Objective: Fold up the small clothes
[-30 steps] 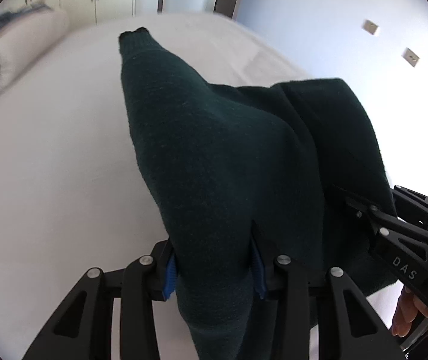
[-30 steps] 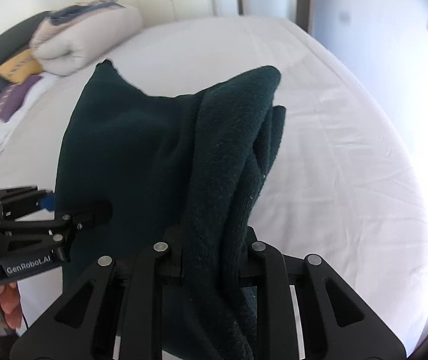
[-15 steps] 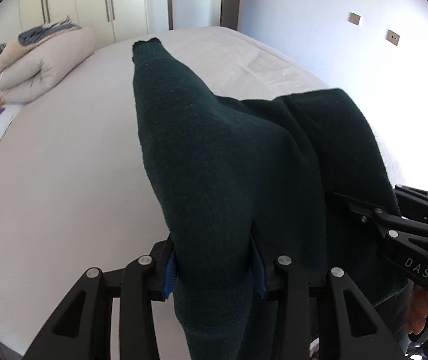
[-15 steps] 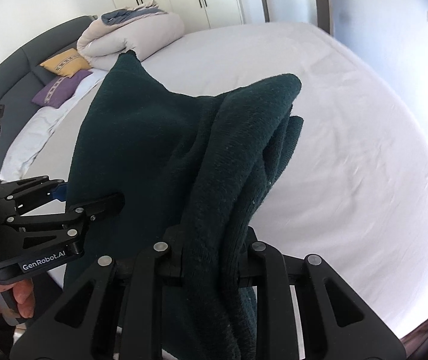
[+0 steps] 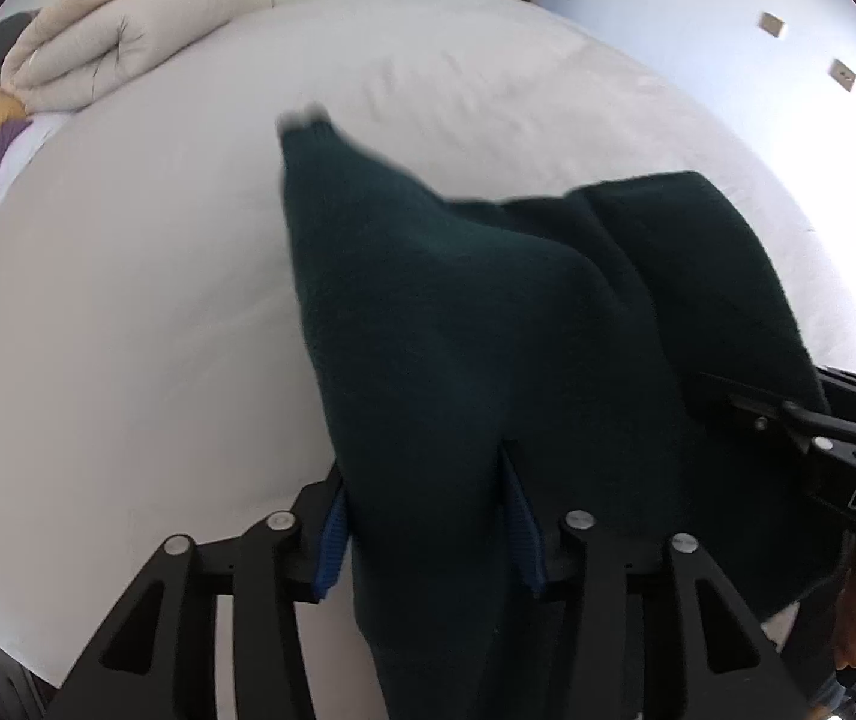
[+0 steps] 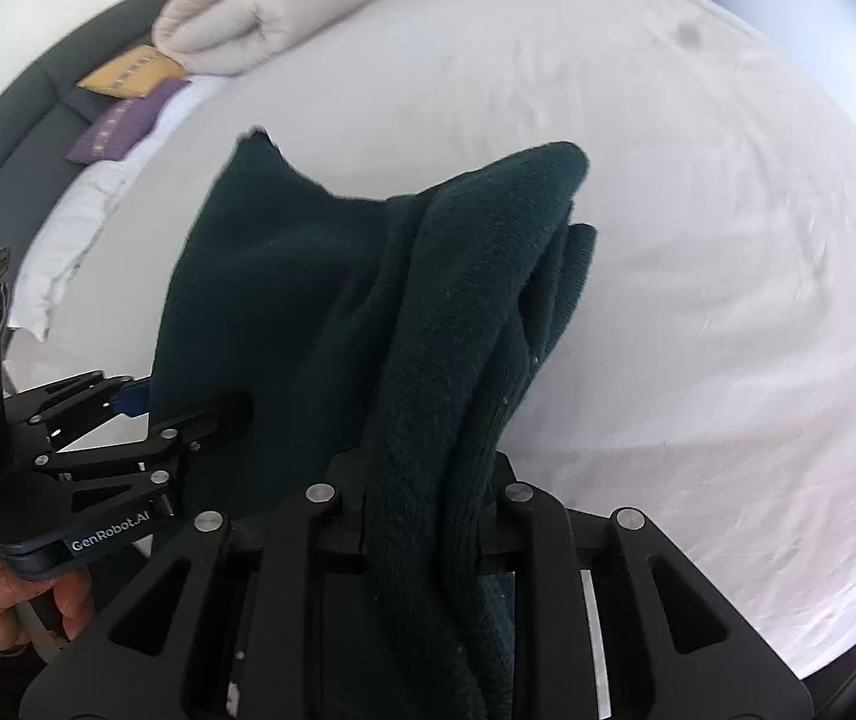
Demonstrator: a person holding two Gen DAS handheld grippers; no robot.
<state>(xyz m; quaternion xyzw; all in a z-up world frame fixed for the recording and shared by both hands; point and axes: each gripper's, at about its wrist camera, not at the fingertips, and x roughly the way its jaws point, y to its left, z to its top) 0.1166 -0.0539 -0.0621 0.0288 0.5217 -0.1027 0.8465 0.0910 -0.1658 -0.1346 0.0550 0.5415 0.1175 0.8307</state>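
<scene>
A dark green knitted sweater (image 5: 457, 330) hangs bunched between both grippers above the white bed (image 5: 128, 300). My left gripper (image 5: 428, 516) has its blue pads (image 5: 332, 540) against a thick fold of the sweater, and its jaws are opening with the cloth still between them. A sleeve end points away toward the bed's middle. My right gripper (image 6: 422, 480) is shut on another bunched fold of the sweater (image 6: 308, 300). Each gripper shows in the other's view: the right one (image 5: 727, 396) and the left one (image 6: 188, 414), each held by a hand.
The white sheet (image 6: 697, 300) spreads wide beyond and to the right of the sweater. A rolled beige duvet (image 5: 98, 48), a yellow pillow (image 6: 128, 75) and a purple pillow (image 6: 119, 129) lie by the dark headboard (image 6: 8, 138). Wardrobe doors stand behind.
Both grippers have moved across and down over the bed with the sweater. The sleeve end now sits lower against the sheet. The left pads stand slightly wider apart.
</scene>
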